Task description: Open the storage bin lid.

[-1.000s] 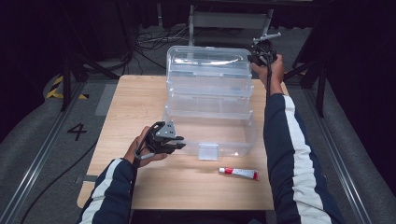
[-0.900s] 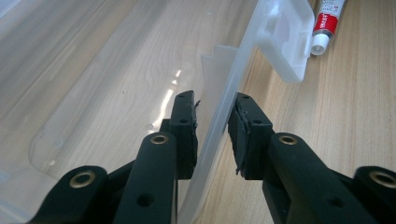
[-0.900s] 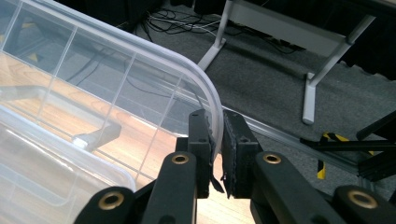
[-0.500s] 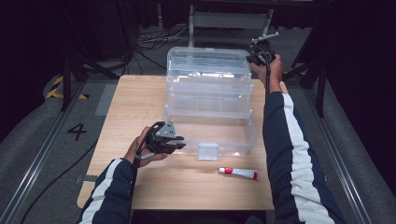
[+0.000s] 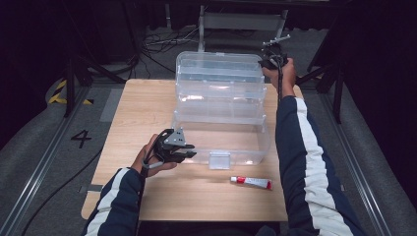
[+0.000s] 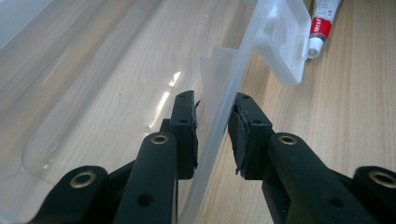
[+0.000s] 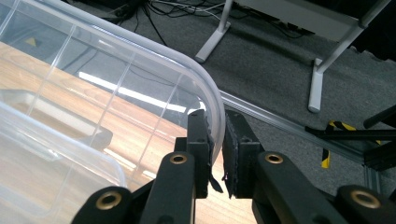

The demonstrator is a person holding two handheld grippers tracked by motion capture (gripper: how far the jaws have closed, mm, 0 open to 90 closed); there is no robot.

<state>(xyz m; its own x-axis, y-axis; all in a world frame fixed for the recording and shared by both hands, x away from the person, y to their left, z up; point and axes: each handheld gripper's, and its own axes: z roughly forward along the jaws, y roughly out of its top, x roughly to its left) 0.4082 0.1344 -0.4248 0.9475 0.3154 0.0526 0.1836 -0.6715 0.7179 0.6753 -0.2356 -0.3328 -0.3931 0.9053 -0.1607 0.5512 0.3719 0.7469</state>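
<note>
A clear plastic storage box (image 5: 221, 142) stands on the wooden table (image 5: 142, 113) with its clear lid (image 5: 219, 73) raised at the back. At the box's near left corner my left gripper (image 5: 189, 153) is shut on the front wall; in the left gripper view that wall (image 6: 219, 93) runs between the pads of the left gripper (image 6: 212, 135). My right gripper (image 5: 266, 61) is held high at the far right corner, shut on the lid's rim. In the right gripper view the curved lid rim (image 7: 212, 100) sits between the jaws of the right gripper (image 7: 215, 154).
A red and white tube (image 5: 252, 182) lies on the table in front of the box, right of its white front latch (image 5: 220, 160); both show in the left gripper view, tube (image 6: 322, 23) and latch (image 6: 285, 37). Cables and a metal stand are on the floor behind.
The right gripper, with the lid's corner in it, has crept slightly to the left. The left gripper and the box have stayed put.
</note>
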